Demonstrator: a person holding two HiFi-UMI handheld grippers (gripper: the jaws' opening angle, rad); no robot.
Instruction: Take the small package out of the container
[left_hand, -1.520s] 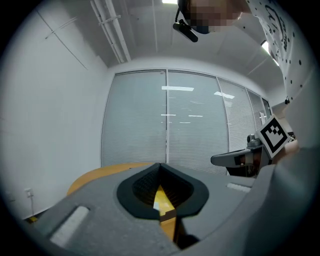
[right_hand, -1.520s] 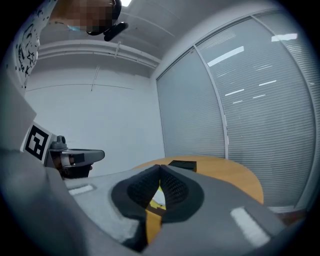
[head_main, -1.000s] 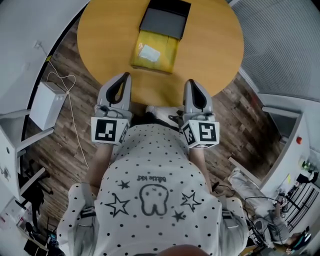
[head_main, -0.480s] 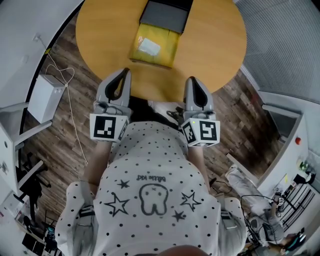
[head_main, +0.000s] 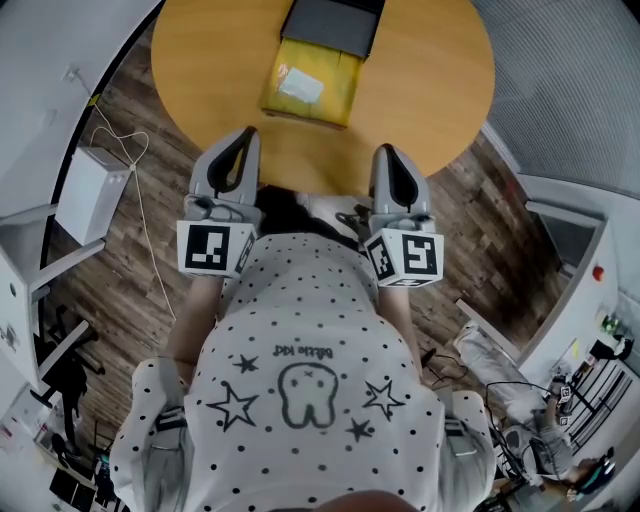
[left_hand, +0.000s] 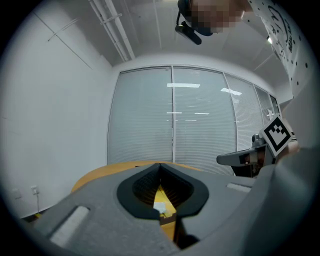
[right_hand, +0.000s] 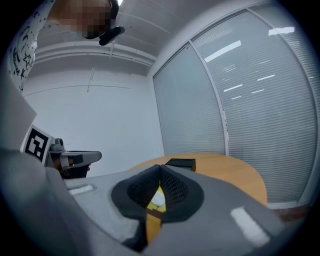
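Observation:
A yellow padded package (head_main: 310, 88) with a white label lies on the round wooden table (head_main: 420, 90), its far end at the mouth of a dark flat container (head_main: 332, 24) at the back. My left gripper (head_main: 243, 140) and right gripper (head_main: 385, 158) hover at the table's near edge, side by side, both shut and empty, well short of the package. Through the closed jaws, the package (left_hand: 161, 206) shows in the left gripper view. In the right gripper view, the package (right_hand: 156, 199) and the container (right_hand: 180, 163) both show.
A white box (head_main: 90, 208) with a trailing cable stands on the wood floor at the left. Grey carpet lies at the right, with white furniture (head_main: 580, 250) there. The person's dotted shirt fills the lower part of the head view.
Both grippers have crept slightly forward toward the table's edge; the head view has shifted so the package and container sit a little higher. Jaws stay shut.

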